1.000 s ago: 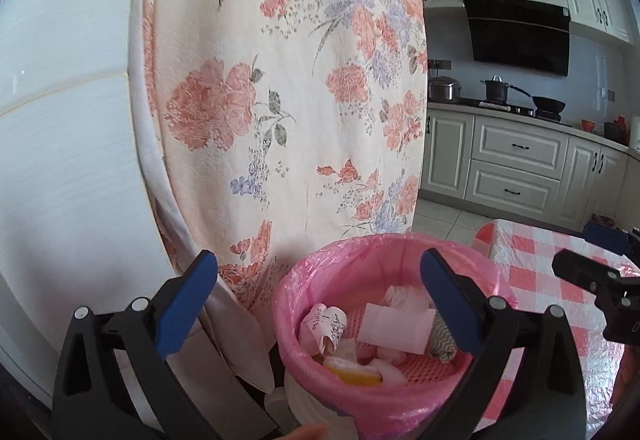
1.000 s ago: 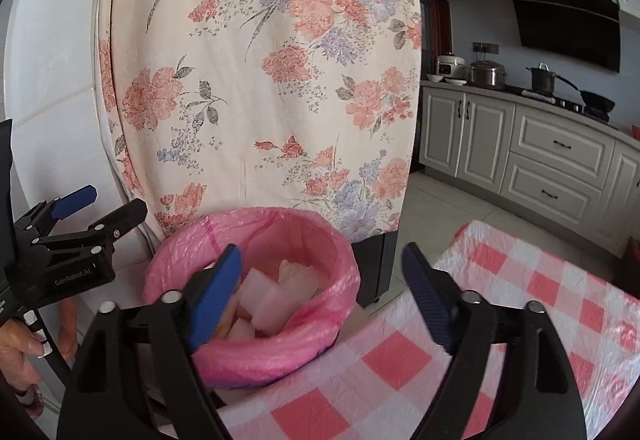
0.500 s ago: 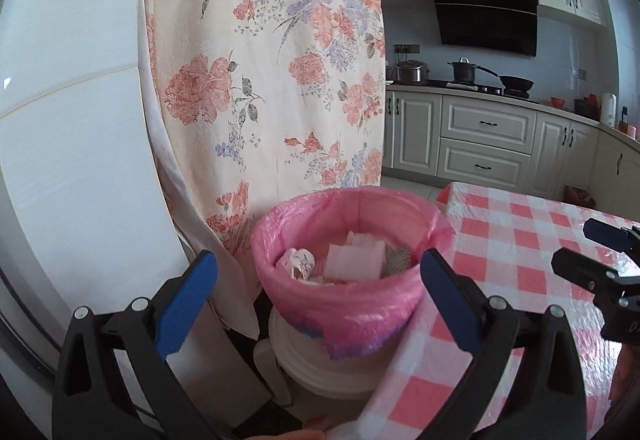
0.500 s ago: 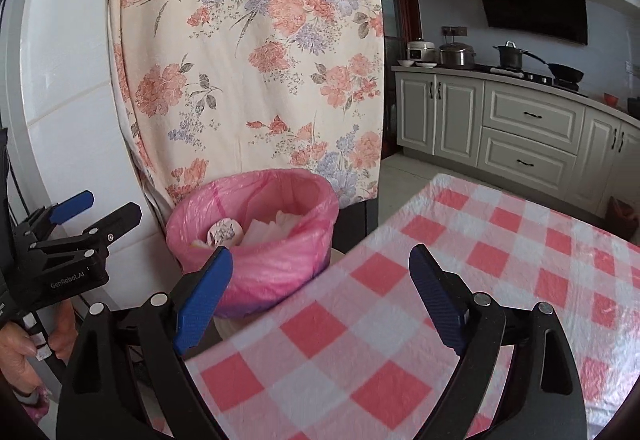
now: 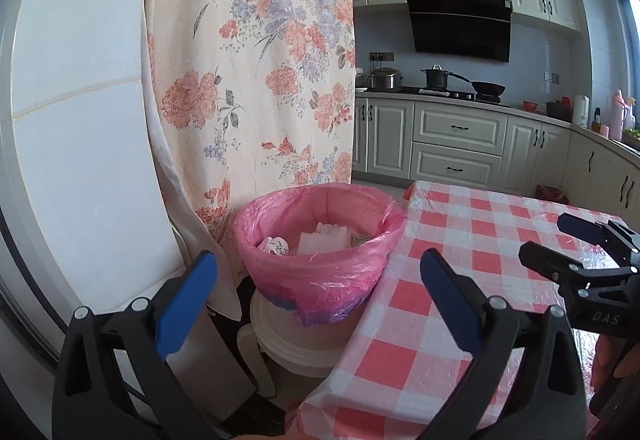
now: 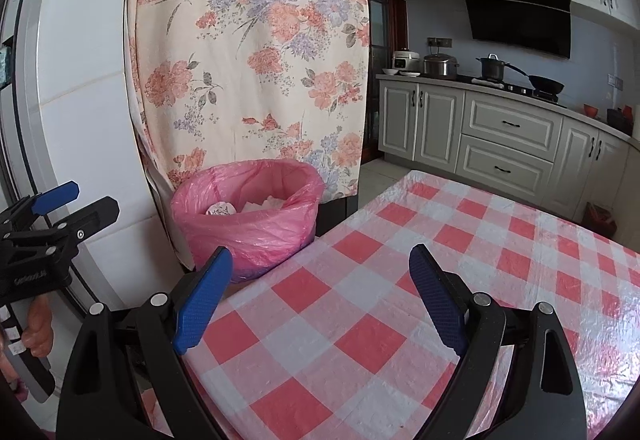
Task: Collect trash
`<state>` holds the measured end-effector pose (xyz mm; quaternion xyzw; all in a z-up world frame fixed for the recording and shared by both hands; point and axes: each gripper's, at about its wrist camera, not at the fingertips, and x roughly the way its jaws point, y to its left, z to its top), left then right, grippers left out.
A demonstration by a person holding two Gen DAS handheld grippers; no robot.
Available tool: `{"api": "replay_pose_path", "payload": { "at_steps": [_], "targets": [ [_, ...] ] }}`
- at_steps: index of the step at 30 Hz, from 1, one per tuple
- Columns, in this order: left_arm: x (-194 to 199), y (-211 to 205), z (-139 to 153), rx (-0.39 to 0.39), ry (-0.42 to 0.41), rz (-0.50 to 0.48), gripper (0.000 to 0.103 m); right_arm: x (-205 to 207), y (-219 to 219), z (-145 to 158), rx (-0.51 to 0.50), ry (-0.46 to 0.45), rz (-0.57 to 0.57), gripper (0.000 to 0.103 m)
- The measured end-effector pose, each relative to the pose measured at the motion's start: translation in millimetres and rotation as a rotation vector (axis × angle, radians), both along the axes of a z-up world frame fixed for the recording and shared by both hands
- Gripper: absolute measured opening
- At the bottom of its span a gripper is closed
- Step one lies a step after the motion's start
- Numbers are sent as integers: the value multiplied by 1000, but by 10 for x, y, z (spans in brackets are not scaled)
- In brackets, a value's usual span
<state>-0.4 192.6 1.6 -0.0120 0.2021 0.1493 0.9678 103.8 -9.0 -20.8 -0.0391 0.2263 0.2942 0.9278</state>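
A white bin lined with a pink bag (image 5: pixel 320 272) (image 6: pixel 248 224) stands on a white stool just off the table's left corner. Inside it lie white tissues and crumpled paper trash (image 5: pixel 320 242) (image 6: pixel 256 206). My left gripper (image 5: pixel 318 292) hovers open in front of the bin with nothing between its blue pads. Over the red-and-white checked tablecloth (image 6: pixel 360 320) (image 5: pixel 460 280), my right gripper (image 6: pixel 320 296) is open and holds nothing. In each wrist view the other gripper shows at the frame's edge, also open.
A floral curtain (image 5: pixel 256 80) hangs behind the bin beside a white wall (image 5: pixel 80 120). Kitchen cabinets (image 5: pixel 456 144) with pots and a range hood line the far wall. A hand (image 6: pixel 38 328) holds the left tool's handle.
Both grippers have pulled back and away from the bin, so it looks smaller and farther. More of the checked table has come into view. Both stay open.
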Motion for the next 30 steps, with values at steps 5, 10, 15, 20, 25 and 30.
{"api": "replay_pose_path", "payload": {
  "at_steps": [5,10,15,20,25,30],
  "targets": [
    [7,-58,-26,32,12,4,98,-61,10,83,9,-21,10,84],
    [17,-67,-46,24,17,4,98,-89,7,127,9,-37,12,84],
    [15,-74,-39,26,18,-5,98,-95,10,116,5,-38,12,84],
    [15,-76,-31,18,16,-10,98,-121,29,108,1,-41,20,84],
    [11,-62,-26,12,16,-10,98,-126,37,106,1,-42,18,84],
    [16,-59,-23,3,16,-18,98,-123,35,108,1,-43,18,84]
  ]
}}
